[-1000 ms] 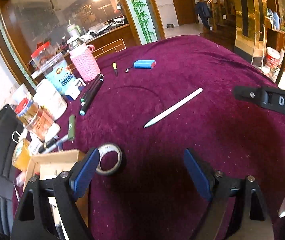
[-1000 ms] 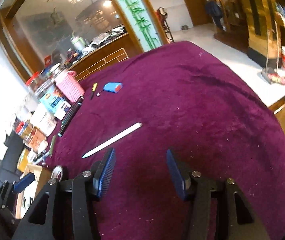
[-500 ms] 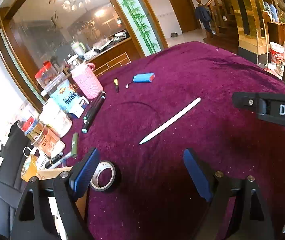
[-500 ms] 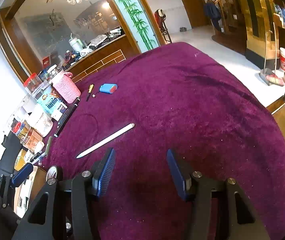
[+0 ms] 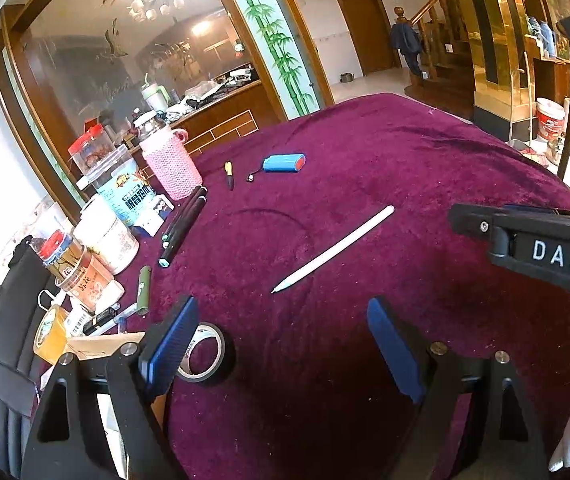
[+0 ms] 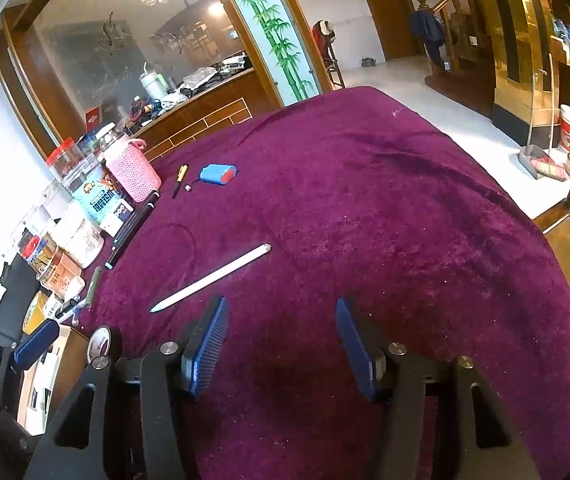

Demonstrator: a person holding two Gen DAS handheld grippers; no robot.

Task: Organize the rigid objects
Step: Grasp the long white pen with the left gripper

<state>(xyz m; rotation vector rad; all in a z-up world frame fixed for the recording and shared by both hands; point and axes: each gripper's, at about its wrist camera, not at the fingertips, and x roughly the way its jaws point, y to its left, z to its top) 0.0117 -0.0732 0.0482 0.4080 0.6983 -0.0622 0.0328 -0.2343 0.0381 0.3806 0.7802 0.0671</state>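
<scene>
A white pen [image 5: 333,249] lies slantwise on the purple cloth, ahead of both grippers; it also shows in the right wrist view [image 6: 211,278]. My left gripper [image 5: 281,344] is open and empty above the cloth. A roll of black tape [image 5: 205,354] lies flat by its left finger. My right gripper [image 6: 281,340] is open and empty, with the pen's tip just left of its left finger. A blue battery pack [image 5: 284,163] and a small yellow-black screwdriver [image 5: 229,170] lie farther back. Black markers [image 5: 183,226] lie at the left.
Jars, tins and a pink knit-covered bottle [image 5: 171,164] line the table's left edge. An open cardboard box [image 5: 93,350] sits at the near left. The right gripper's body [image 5: 541,252] crosses the left wrist view. The table edge [image 6: 545,240] drops off at right.
Both cameras have tilted up and drawn back a little, so the pen and tape sit lower and nearer in view. Nothing on the table has moved; both grippers stay open.
</scene>
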